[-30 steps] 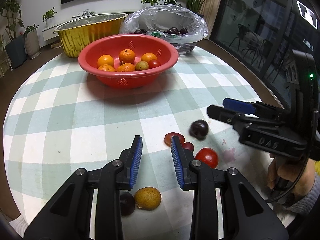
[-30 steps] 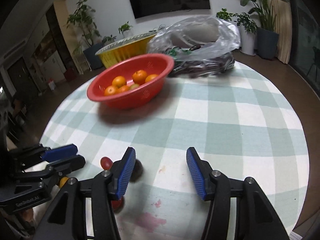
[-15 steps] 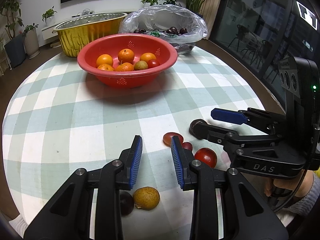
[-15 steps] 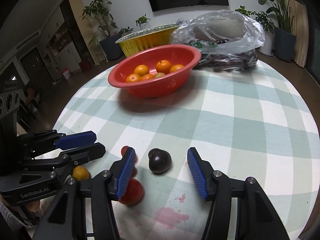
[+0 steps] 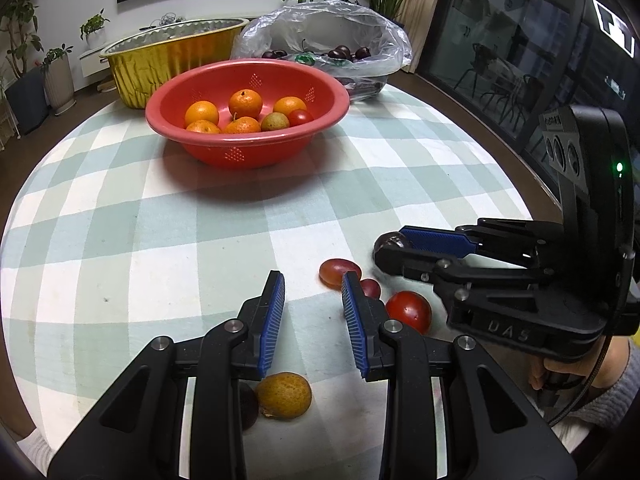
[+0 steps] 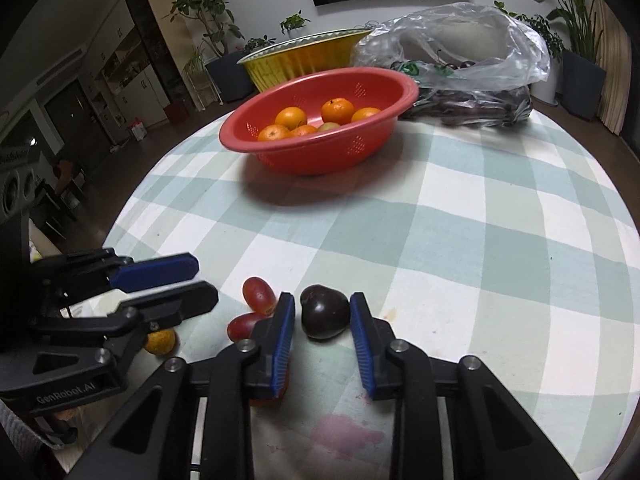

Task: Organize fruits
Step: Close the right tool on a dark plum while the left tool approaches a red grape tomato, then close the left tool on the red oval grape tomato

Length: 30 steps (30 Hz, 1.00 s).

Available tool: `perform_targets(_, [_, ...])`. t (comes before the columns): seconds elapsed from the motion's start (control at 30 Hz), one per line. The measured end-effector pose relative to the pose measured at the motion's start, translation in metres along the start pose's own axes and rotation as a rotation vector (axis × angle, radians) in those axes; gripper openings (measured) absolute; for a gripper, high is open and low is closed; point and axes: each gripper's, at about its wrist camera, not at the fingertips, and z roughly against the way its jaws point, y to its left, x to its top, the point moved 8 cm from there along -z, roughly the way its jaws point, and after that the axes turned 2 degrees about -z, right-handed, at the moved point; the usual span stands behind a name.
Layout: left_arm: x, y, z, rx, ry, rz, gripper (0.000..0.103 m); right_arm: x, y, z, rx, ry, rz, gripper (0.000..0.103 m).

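A red basket (image 5: 248,152) with oranges and small fruits stands at the table's far side; it also shows in the right wrist view (image 6: 320,152). My right gripper (image 6: 322,314) has its fingers close on both sides of a dark plum (image 6: 324,312) lying on the cloth; whether the pads press it I cannot tell. It shows from the side in the left wrist view (image 5: 394,248). My left gripper (image 5: 313,294) is open and empty above the cloth. Two red grapes (image 6: 259,296), a red tomato (image 5: 408,311), a yellow-brown fruit (image 5: 284,395) and a dark fruit (image 5: 248,404) lie near it.
A gold foil tub (image 5: 172,60) and a clear plastic bag of cherries (image 5: 332,52) stand behind the basket. The round table carries a green and white checked cloth (image 5: 160,240). A pink stain (image 6: 344,432) marks the cloth near the front edge.
My right gripper has moved left and forward over the dark plum and narrowed its jaws around it. My left gripper has stayed in place.
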Motion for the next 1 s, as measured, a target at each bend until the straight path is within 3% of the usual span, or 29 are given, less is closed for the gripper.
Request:
perform_targets(0.6, [0.005,-0.012,-0.022,-0.021,0.043,0.021,0.028,0.005,-0.013,0.014,0.072,-0.043,-0.093,0.027])
perform_targets(0.63, [0.006,-0.012,-0.023,-0.025,0.042,0.023,0.030,0.005,-0.014,0.015,0.072,-0.045,-0.098,0.027])
perform_targets(0.7, [0.010,-0.010,-0.025,-0.016,0.040,0.025,0.048,0.004,-0.016,0.015,0.074,-0.046,-0.104,0.027])
perform_targets(0.73, [0.011,-0.007,-0.027,0.002,0.037,0.029,0.051,0.004,-0.016,0.016,0.075,-0.048,-0.107,0.027])
perform_targets(0.83, [0.014,0.000,-0.030,-0.008,0.038,0.052,0.053,0.005,-0.017,0.017,0.077,-0.052,-0.111,0.027])
perform_targets(1.0, [0.021,0.021,-0.033,0.065,0.023,0.072,0.055,0.005,-0.016,0.018,0.079,-0.057,-0.115,0.027])
